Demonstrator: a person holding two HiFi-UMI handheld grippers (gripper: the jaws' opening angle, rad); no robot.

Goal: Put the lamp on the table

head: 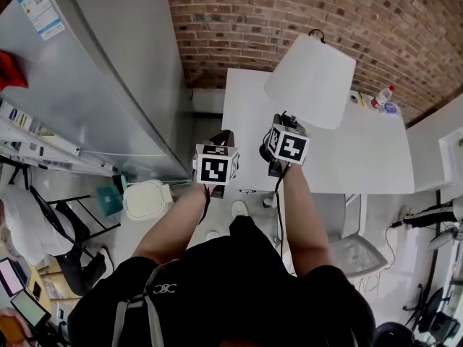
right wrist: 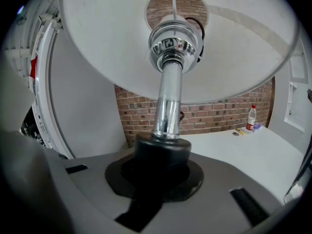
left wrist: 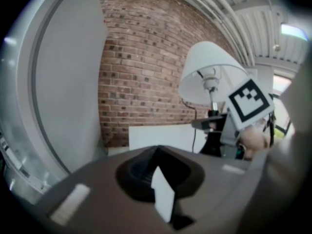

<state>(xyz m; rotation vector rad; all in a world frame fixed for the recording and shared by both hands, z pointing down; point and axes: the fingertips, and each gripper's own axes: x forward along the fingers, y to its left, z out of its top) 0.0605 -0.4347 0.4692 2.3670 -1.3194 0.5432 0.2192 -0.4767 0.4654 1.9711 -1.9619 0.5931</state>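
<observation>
Where the lamp [head: 311, 82] is: held in the air over the white tabletop [head: 365, 157], near its left edge, shade tilted.
Right gripper [right wrist: 161, 167]: jaws clamped on the lamp's black lower part, with the chrome stem rising out of them.
Left gripper [left wrist: 158, 189]: jaws together, nothing between them, just beside the right one.
Bottle [head: 382, 97]: on the tabletop's far-right corner, by the brick wall [head: 289, 13].

Head view: from above the person, facing steeply down on lamp [head: 312, 78], table [head: 376, 157] and wall [head: 289, 13]. Left gripper view: low and level, facing the wall [left wrist: 141, 82], with the lamp [left wrist: 209, 72] near at right. Right gripper view: directly beneath the lamp [right wrist: 168, 106], very close, facing up it; all three views share lamp, table [right wrist: 243, 150] and wall [right wrist: 209, 116].
</observation>
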